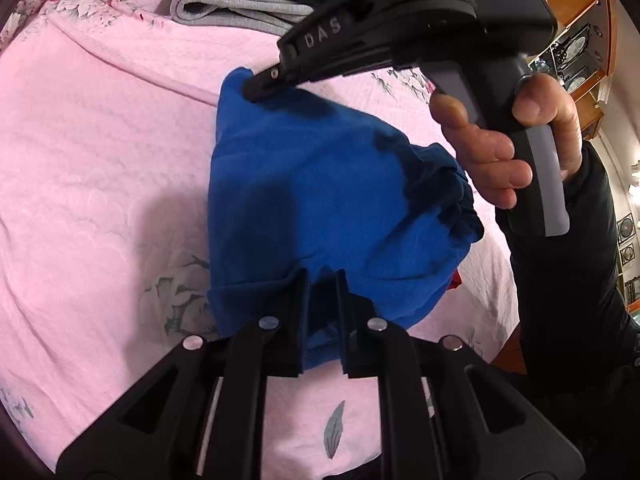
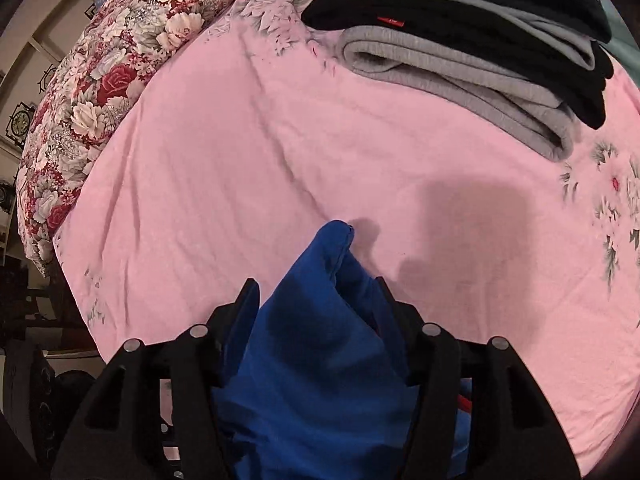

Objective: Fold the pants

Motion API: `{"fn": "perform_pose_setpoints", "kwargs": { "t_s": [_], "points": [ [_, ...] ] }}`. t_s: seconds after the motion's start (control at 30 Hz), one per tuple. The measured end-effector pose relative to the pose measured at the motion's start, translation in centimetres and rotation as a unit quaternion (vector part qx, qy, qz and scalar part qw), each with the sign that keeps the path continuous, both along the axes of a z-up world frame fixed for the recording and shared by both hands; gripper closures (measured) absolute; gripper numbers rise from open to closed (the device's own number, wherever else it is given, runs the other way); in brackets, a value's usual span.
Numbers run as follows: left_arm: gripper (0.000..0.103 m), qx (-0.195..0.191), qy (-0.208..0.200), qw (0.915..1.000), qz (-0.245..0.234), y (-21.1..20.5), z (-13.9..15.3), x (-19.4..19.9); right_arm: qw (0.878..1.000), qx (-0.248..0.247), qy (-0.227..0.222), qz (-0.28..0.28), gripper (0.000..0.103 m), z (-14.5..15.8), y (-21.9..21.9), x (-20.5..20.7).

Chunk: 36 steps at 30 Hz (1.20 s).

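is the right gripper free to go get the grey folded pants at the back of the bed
Probably not yet: the right gripper is shut on the blue pants. The bedspread towards the grey folded pants looks clear.

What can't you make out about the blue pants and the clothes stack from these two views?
- Blue pants: their underside and fold layers, hidden by their own top layer in the left wrist view.
- Right gripper: its pads, covered by bunched blue cloth in the right wrist view.
- Folded clothes stack: its top and far side, cut off by the frame edge in both views.
- Red tag: too small to read.
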<state>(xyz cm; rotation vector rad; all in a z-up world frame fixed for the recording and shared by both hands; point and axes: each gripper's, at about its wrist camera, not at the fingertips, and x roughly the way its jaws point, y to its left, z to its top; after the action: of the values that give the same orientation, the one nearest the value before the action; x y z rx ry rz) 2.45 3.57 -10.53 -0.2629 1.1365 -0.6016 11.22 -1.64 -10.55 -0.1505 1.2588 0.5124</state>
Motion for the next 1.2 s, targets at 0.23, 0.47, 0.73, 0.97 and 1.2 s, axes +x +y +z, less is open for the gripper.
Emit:
{"fn": "perform_pose_setpoints", "kwargs": {
  "t_s": [0.23,0.47,0.73,0.97,1.2],
  "points": [
    [0.091,-0.002,0.007,1.0,-0.001,-0.1,-0.8,-0.6,0.999,-0.024,-0.032,-0.033,0.101,0.0,0.6,0.8],
    [0.091,0.005,0.008,1.0,0.003,-0.6,-0.8,-0.9,0.998,-0.043,-0.015,-0.033,0.101,-3.1,1.0,1.9],
    [0.013,-0.004,-0.087,0.9945,0.057,2.7,4.4,-2.5,0.993,-0.008,-0.093,-0.065,0.042,3.8,-1.8,-0.2],
    [0.012,-0.071,0.022,0.991,0.112,6.2,1.1,1.9,0.966,0.036,-0.181,-0.183,0.01,8.7,-13.4,-7.2],
    [0.012,-0.117,0.101,0.9869,0.046,2.6,-2.4,5.9,0.947,0.126,-0.086,-0.282,0.01,2.6,-21.1,-13.4]
  ]
}}
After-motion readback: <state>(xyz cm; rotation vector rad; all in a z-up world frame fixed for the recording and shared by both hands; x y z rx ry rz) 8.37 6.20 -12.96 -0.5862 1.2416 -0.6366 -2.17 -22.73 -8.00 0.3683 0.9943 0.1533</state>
